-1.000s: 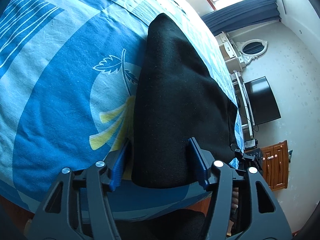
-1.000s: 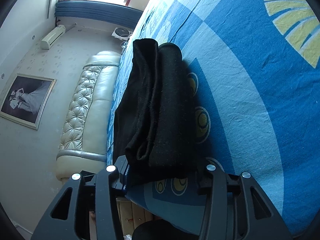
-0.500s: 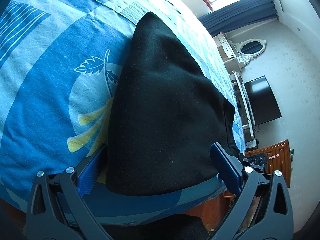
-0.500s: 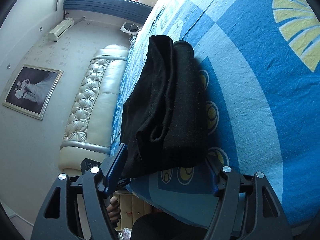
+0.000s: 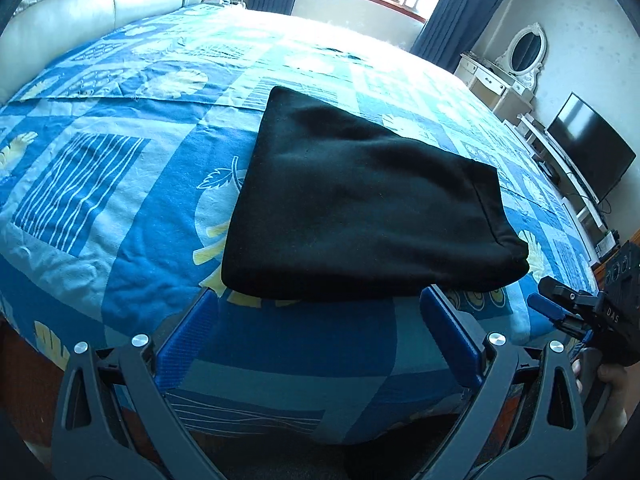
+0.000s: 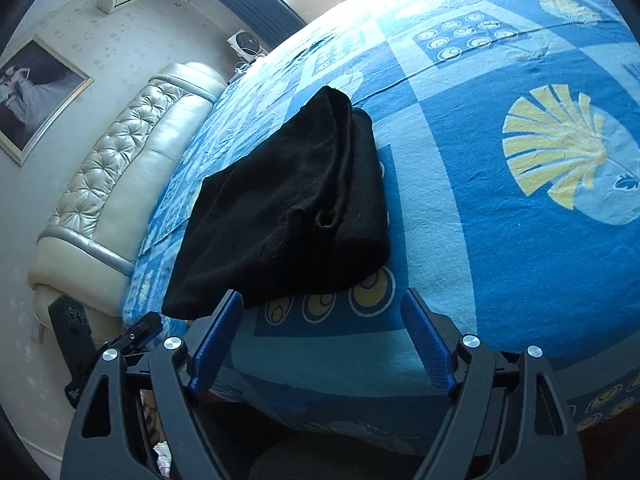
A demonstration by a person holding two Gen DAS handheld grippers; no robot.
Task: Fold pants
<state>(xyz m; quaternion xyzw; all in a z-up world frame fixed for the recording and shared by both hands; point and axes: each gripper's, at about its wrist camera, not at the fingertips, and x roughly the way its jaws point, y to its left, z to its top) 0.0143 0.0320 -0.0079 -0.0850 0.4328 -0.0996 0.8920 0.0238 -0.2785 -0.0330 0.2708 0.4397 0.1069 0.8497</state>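
Folded black fleece pants point(image 5: 360, 208) lie near the bed's front edge on a blue patterned bedsheet point(image 5: 120, 184), bare sheet all around. From the left wrist, the left tool point(image 5: 320, 320) is spread fully wide and empty, short of the hem. From the right wrist, the pants point(image 6: 288, 208) show stacked folds; the right tool point(image 6: 324, 320) is opening with nothing between its jaws, a padded headboard point(image 6: 120, 168) beyond.

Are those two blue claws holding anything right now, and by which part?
Nothing. The left gripper is open, the right gripper is opening; folded pants lie free on the bed.
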